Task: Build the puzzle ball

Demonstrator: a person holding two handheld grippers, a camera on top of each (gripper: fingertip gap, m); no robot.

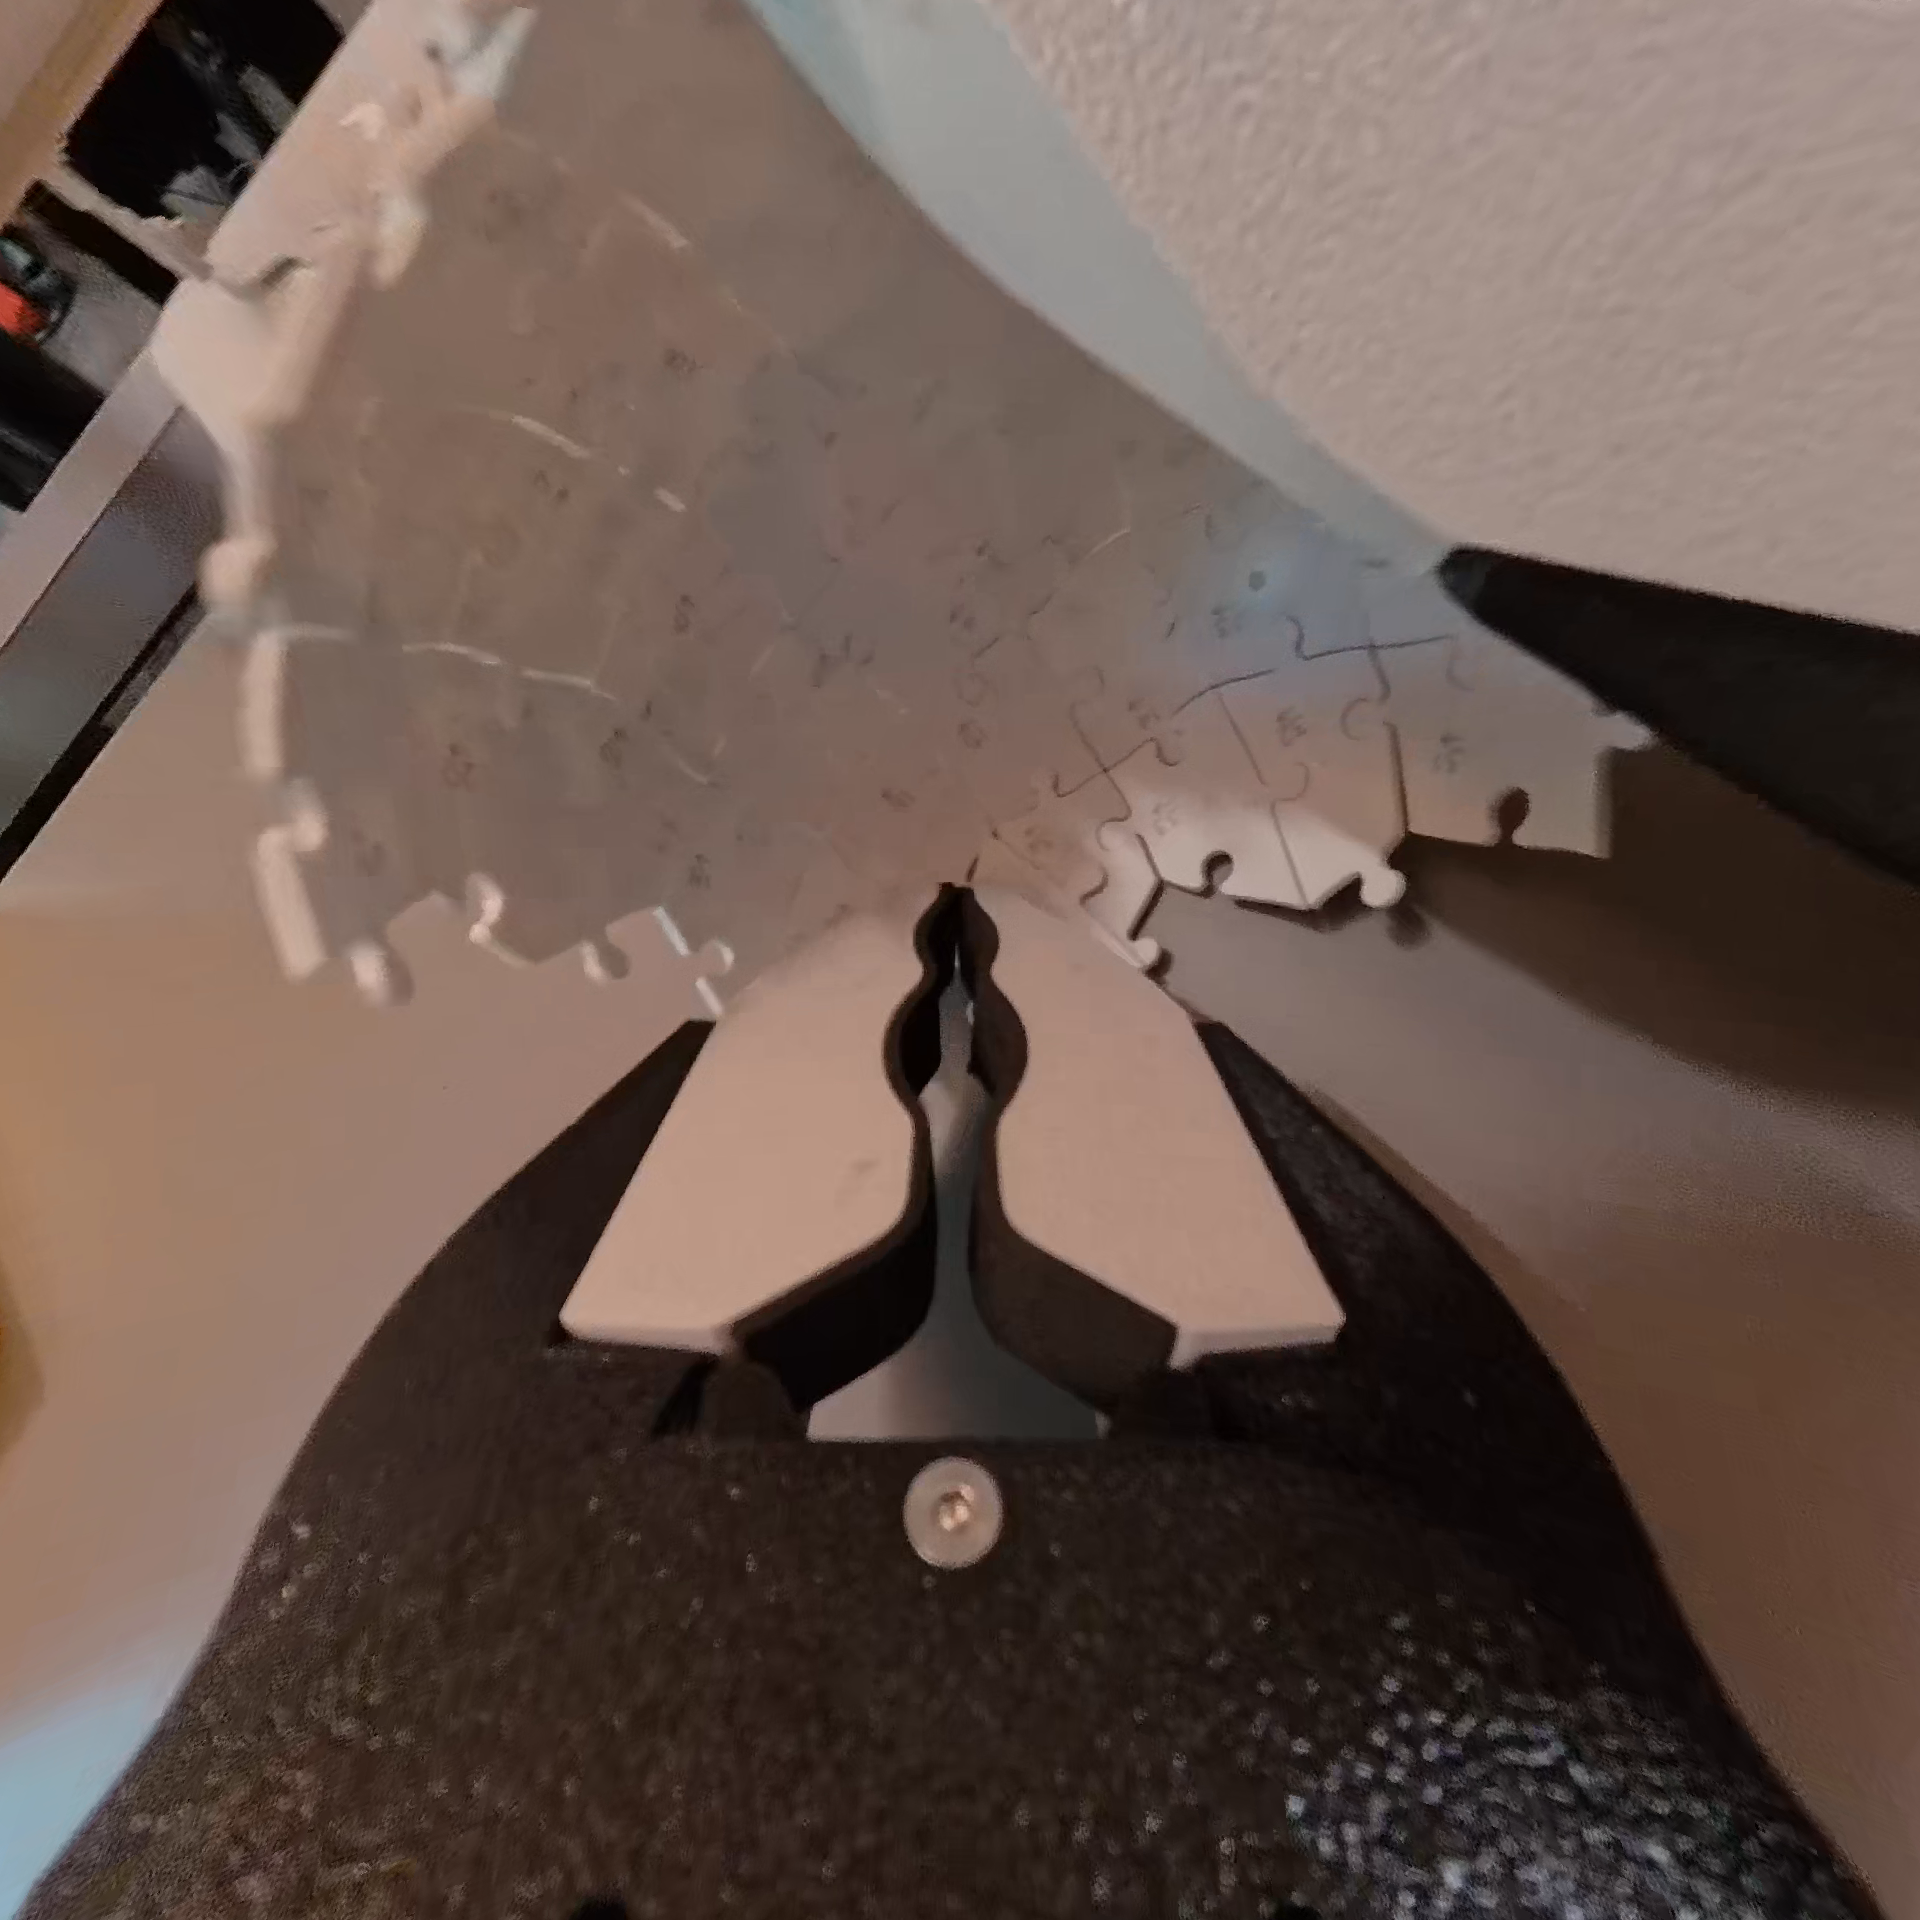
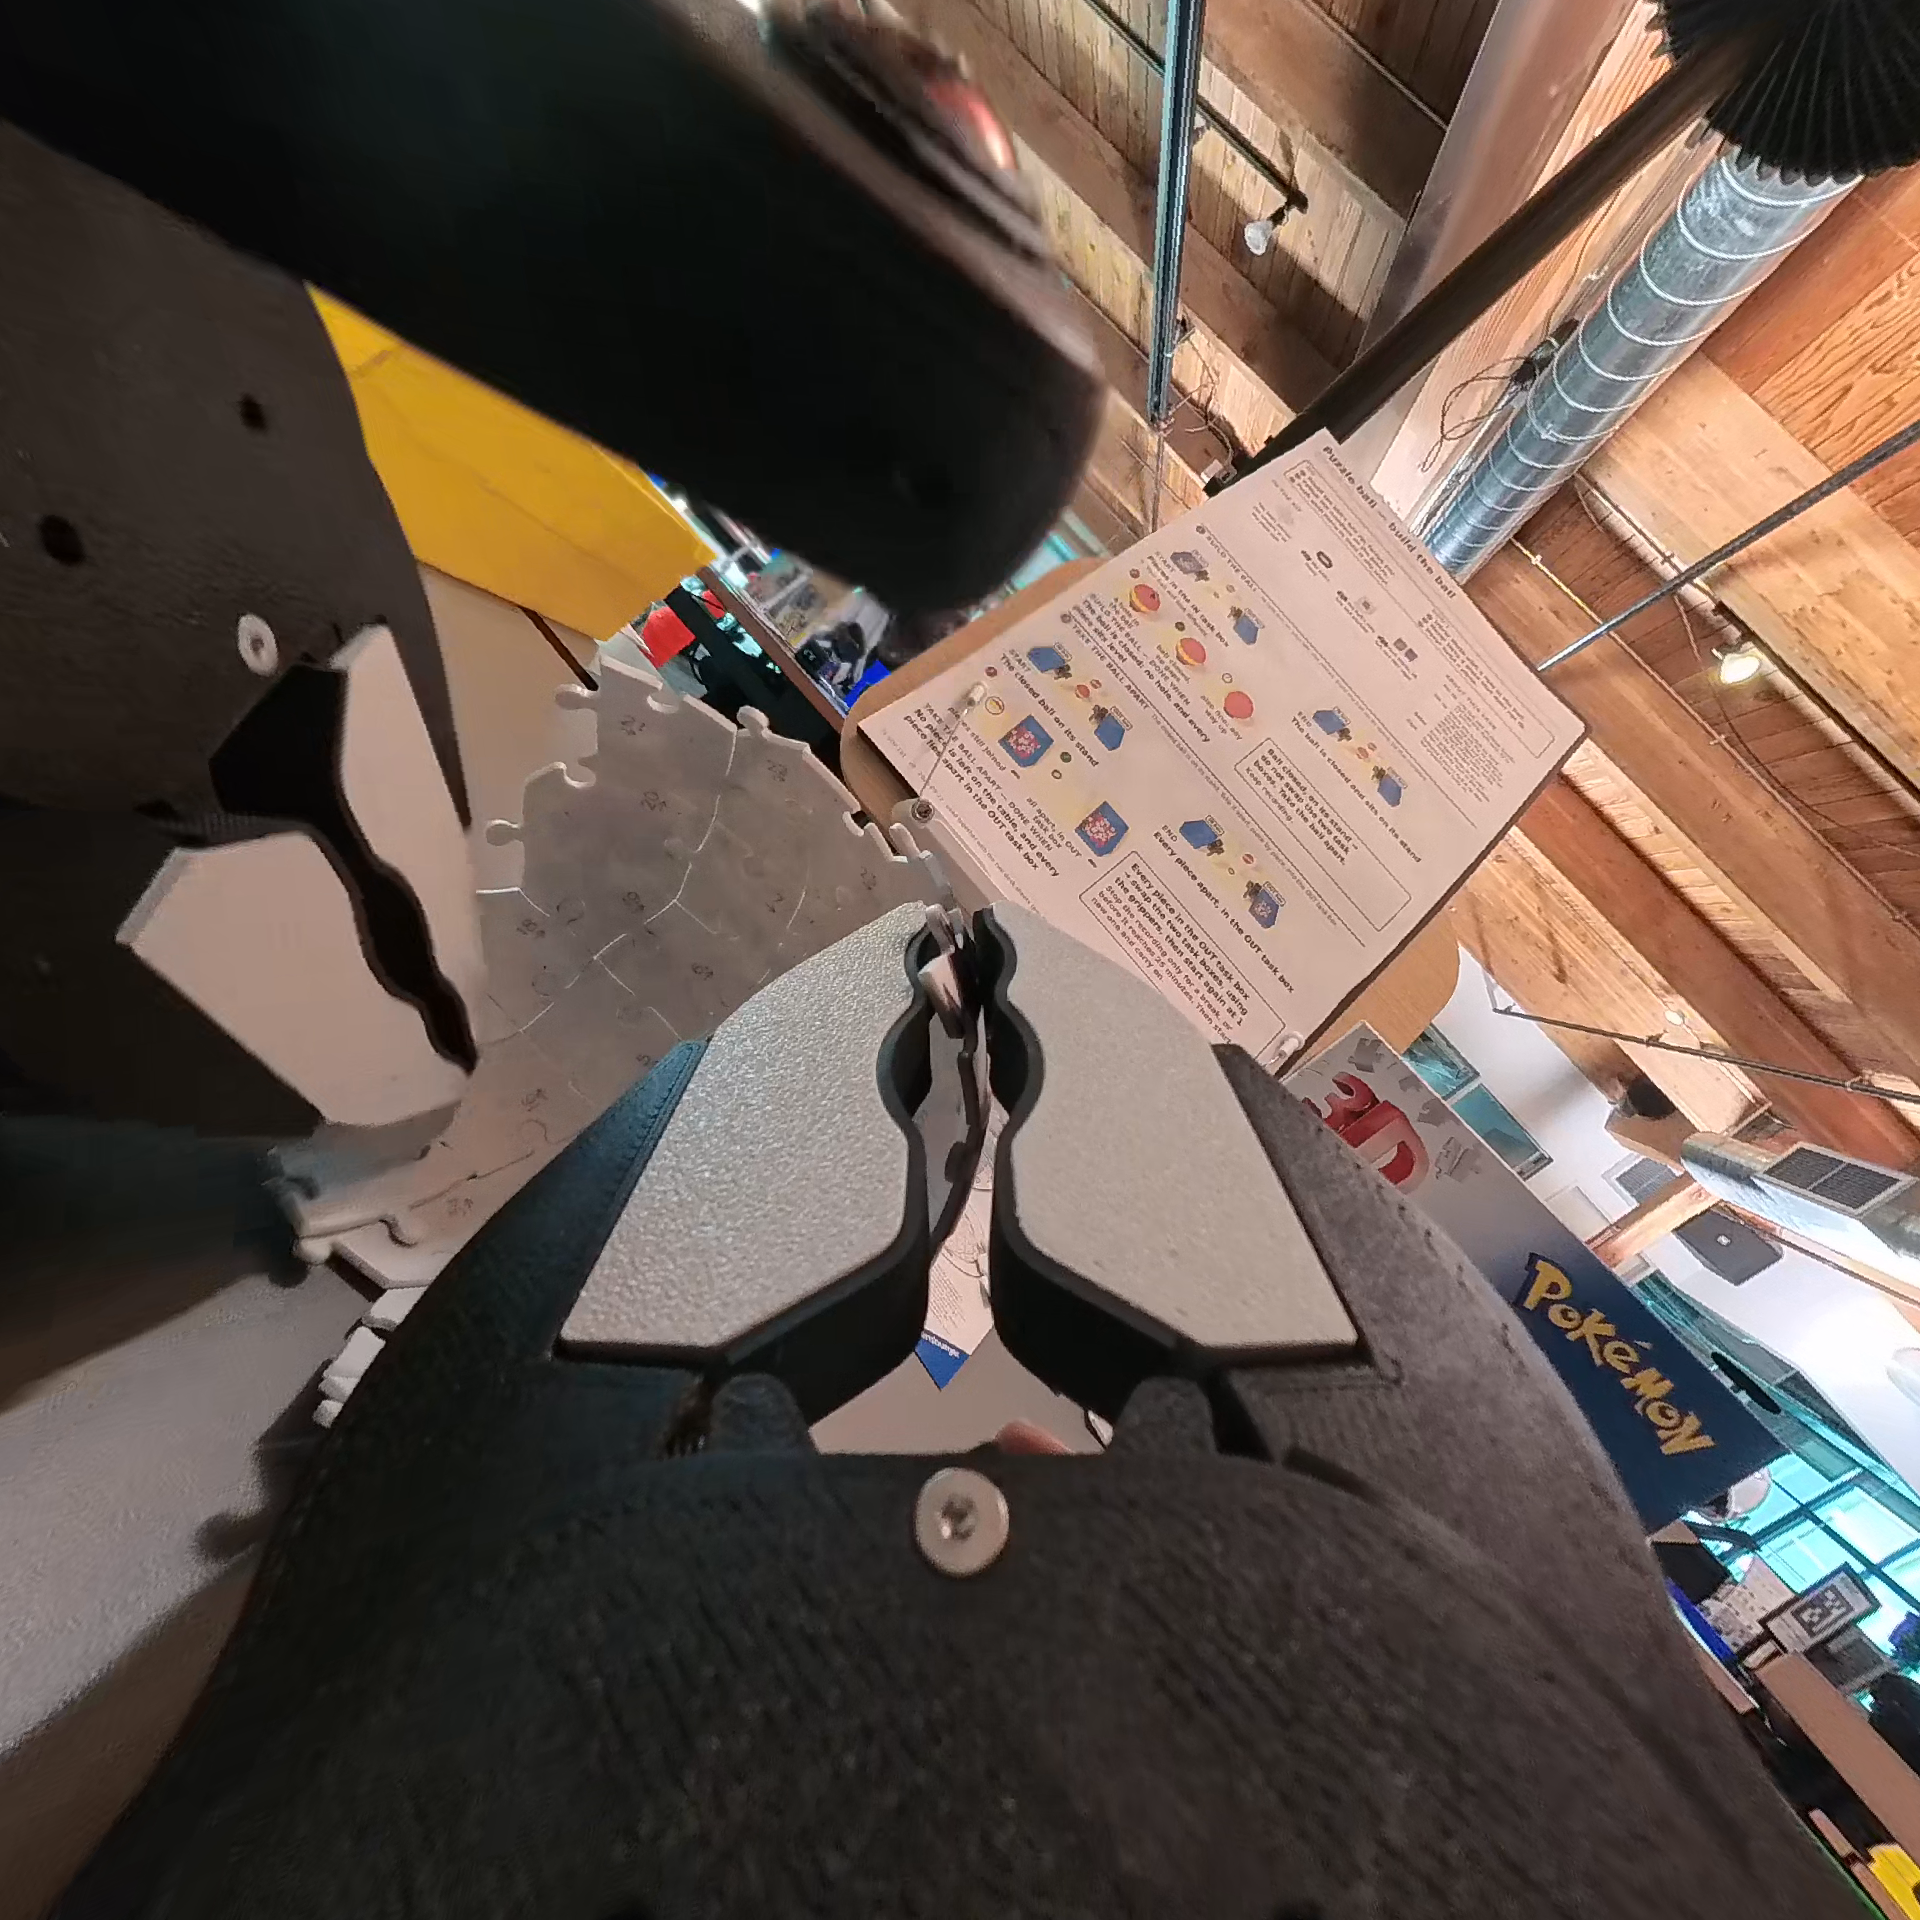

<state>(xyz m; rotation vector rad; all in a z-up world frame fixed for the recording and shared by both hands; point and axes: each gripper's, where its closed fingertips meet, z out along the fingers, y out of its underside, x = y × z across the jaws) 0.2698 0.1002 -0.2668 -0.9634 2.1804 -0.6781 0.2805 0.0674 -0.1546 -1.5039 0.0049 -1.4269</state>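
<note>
**Both grippers pinch the curved puzzle shell in mid-air**

The left gripper (image 1: pixel 954 914) is clenched on the lower edge of the puzzle shell (image 1: pixel 623 582), a curved grey sheet of joined pieces seen from its inner face. The shell fans up and away from the fingertips, to the left and right of them, and its knobbed edges hang free on the left and along the bottom. At the right end of the shell a black fingertip of the right gripper (image 1: pixel 1579 634) meets its edge.

In the right wrist view the right gripper (image 2: pixel 961 940) is likewise closed, with a thin edge of the puzzle shell (image 2: pixel 665 883) caught between its fingers. The shell spreads to the left of the tips, where the left gripper (image 2: pixel 457 1049) bites it from the other side. The two grippers sit close together.

Behind the shell stands a textured pale wall (image 1: pixel 1507 260) above a smooth brown surface (image 1: pixel 1558 1195). The right camera tilts upward to a printed instruction sheet (image 2: pixel 1226 748) on a board, a yellow panel (image 2: pixel 499 488), a ribbed silver duct (image 2: pixel 1621 353) and wooden ceiling planks (image 2: pixel 1766 436). A dark blue box (image 2: pixel 1590 1340) stands below the sheet.

The wall lies close behind the shell's top edge; the space to the left is open.
</note>
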